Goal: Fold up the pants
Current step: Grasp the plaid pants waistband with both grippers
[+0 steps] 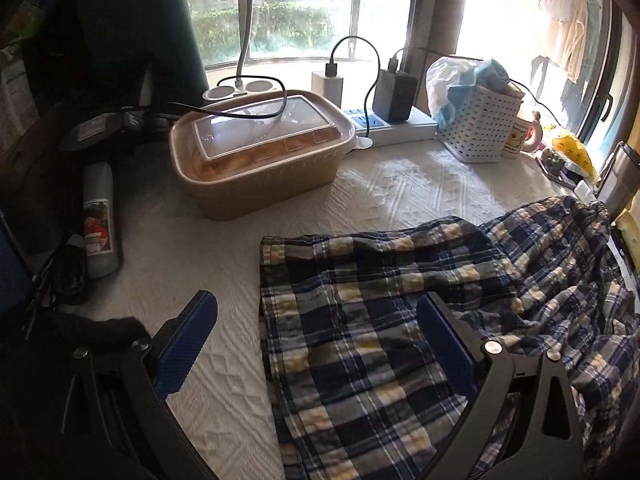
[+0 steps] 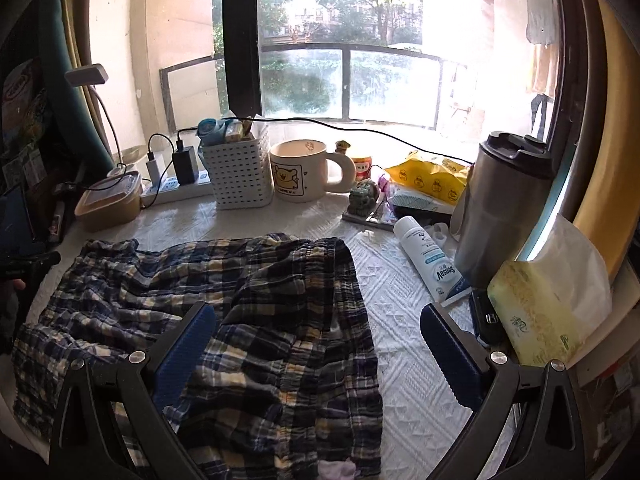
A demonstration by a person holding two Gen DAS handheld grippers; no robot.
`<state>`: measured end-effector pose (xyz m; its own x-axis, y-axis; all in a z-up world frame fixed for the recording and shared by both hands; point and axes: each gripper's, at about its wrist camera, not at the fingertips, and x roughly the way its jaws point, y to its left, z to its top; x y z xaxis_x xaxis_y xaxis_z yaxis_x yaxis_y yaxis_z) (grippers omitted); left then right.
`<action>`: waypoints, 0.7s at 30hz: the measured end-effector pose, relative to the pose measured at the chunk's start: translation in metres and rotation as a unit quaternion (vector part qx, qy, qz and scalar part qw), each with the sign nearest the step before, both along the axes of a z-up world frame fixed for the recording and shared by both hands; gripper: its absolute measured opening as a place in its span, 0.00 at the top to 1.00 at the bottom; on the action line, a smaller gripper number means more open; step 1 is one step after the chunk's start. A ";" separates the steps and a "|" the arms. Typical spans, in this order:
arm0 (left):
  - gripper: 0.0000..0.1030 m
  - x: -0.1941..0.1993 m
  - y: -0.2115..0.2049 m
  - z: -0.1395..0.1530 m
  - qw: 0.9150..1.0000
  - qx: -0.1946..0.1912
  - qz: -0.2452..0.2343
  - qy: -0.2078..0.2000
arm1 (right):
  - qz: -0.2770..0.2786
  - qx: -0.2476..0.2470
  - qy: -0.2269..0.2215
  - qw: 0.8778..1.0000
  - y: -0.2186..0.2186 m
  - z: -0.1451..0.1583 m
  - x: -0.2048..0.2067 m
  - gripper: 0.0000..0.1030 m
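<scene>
Blue, white and yellow plaid pants (image 1: 400, 320) lie rumpled on a white textured cloth (image 1: 224, 264). My left gripper (image 1: 316, 304) hovers open over the pants' left edge, one blue pad (image 1: 188, 344) above bare cloth and the other pad (image 1: 444, 344) above the fabric. In the right wrist view the pants (image 2: 248, 312) spread from the middle to the left, bunched and partly doubled over. My right gripper (image 2: 316, 316) is open above their right edge, its left pad (image 2: 184, 352) over fabric and its right pad (image 2: 452, 356) over cloth. Nothing is held.
Beige lidded box (image 1: 256, 156), power strip (image 1: 396, 124) with chargers and a white basket (image 1: 476, 120) line the window side. A mug (image 2: 304, 172), steel tumbler (image 2: 500, 200), lotion bottle (image 2: 428, 260) and tissue pack (image 2: 544, 304) crowd the right. A spray can (image 1: 100, 220) lies at left.
</scene>
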<state>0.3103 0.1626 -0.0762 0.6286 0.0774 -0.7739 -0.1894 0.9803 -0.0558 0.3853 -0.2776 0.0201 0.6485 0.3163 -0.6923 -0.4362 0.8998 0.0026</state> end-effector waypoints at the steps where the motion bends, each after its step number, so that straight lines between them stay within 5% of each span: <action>1: 0.04 0.008 0.001 -0.005 1.000 0.005 -0.003 0.010 | 0.002 0.003 0.009 1.000 0.001 -0.004 0.009 0.01; 3: 0.04 0.023 0.003 -0.016 0.999 0.009 -0.013 0.035 | 0.008 0.007 0.025 1.000 0.004 -0.013 0.027 0.05; 8: 0.25 0.039 -0.003 -0.031 0.997 0.017 -0.029 0.063 | 0.013 0.002 0.057 0.998 0.010 -0.034 0.068 0.11; 12: 0.39 0.039 -0.009 -0.031 0.998 0.017 -0.037 0.046 | 0.026 0.016 0.089 0.996 0.014 -0.046 0.092 0.16; 15: 0.70 0.040 -0.012 -0.028 0.998 0.015 -0.042 0.034 | 0.054 0.038 0.121 0.991 0.021 -0.052 0.102 0.17; 16: 0.88 0.040 -0.011 -0.027 0.998 0.022 -0.043 0.034 | 0.061 0.040 0.125 0.989 0.024 -0.054 0.103 0.22; 17: 0.94 0.044 -0.010 -0.028 0.998 0.026 -0.042 0.036 | 0.068 0.039 0.131 0.988 0.029 -0.056 0.105 0.30; 18: 0.96 0.045 -0.008 -0.027 0.998 0.025 -0.043 0.036 | 0.073 0.036 0.134 0.988 0.033 -0.057 0.107 0.37; 20: 0.97 0.047 -0.005 -0.025 0.998 0.028 -0.042 0.034 | 0.083 0.036 0.142 0.986 0.041 -0.061 0.111 0.67; 21: 0.97 0.046 -0.004 -0.023 0.998 0.034 -0.040 0.031 | 0.086 0.036 0.147 0.985 0.044 -0.062 0.113 0.70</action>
